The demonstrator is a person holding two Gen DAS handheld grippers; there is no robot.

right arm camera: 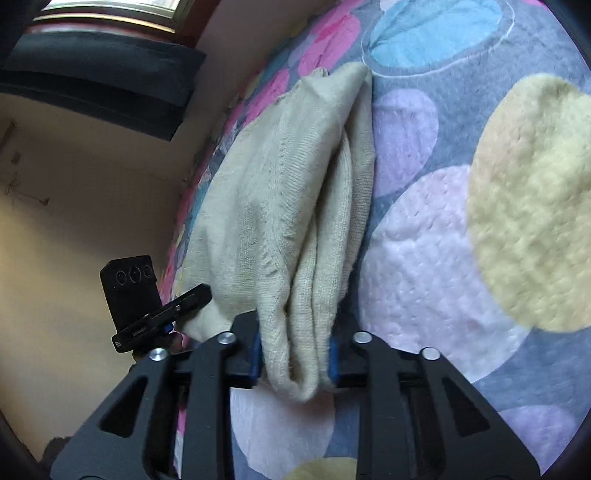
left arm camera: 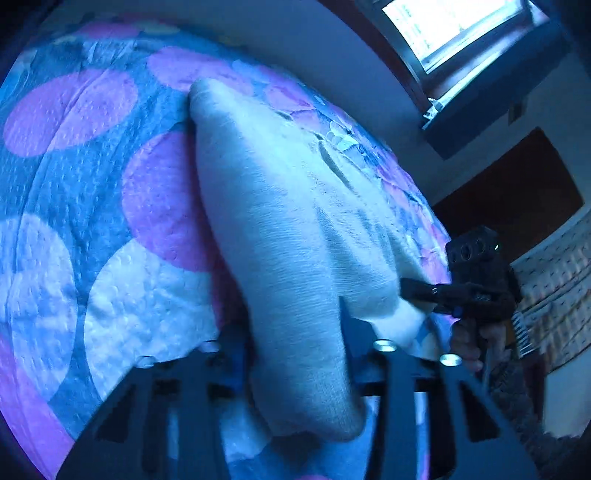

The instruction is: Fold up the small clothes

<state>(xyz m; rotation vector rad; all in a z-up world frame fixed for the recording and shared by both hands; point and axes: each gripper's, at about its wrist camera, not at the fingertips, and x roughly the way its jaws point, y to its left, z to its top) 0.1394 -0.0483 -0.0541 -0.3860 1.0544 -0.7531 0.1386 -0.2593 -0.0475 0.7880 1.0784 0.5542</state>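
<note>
A cream knitted garment (right arm camera: 295, 192) lies in long folds on a bed cover with big coloured circles. My right gripper (right arm camera: 295, 354) is shut on a bunched end of it, the cloth pressed between the blue pads (right arm camera: 255, 356). In the left wrist view the same garment (left arm camera: 280, 206) looks bluish-white, and my left gripper (left arm camera: 299, 354) is shut on its thick near end. Each view shows the other gripper at the garment's far corner: the right gripper (left arm camera: 424, 291), held by a hand, and the left gripper (right arm camera: 192, 295).
The bed cover (right arm camera: 480, 221) spreads to the right of the garment and, in the left wrist view, the bed cover (left arm camera: 92, 184) spreads to its left. A pale wall (right arm camera: 92, 184) and a dark shelf (right arm camera: 99, 81) under a window (left arm camera: 443, 29) border the bed.
</note>
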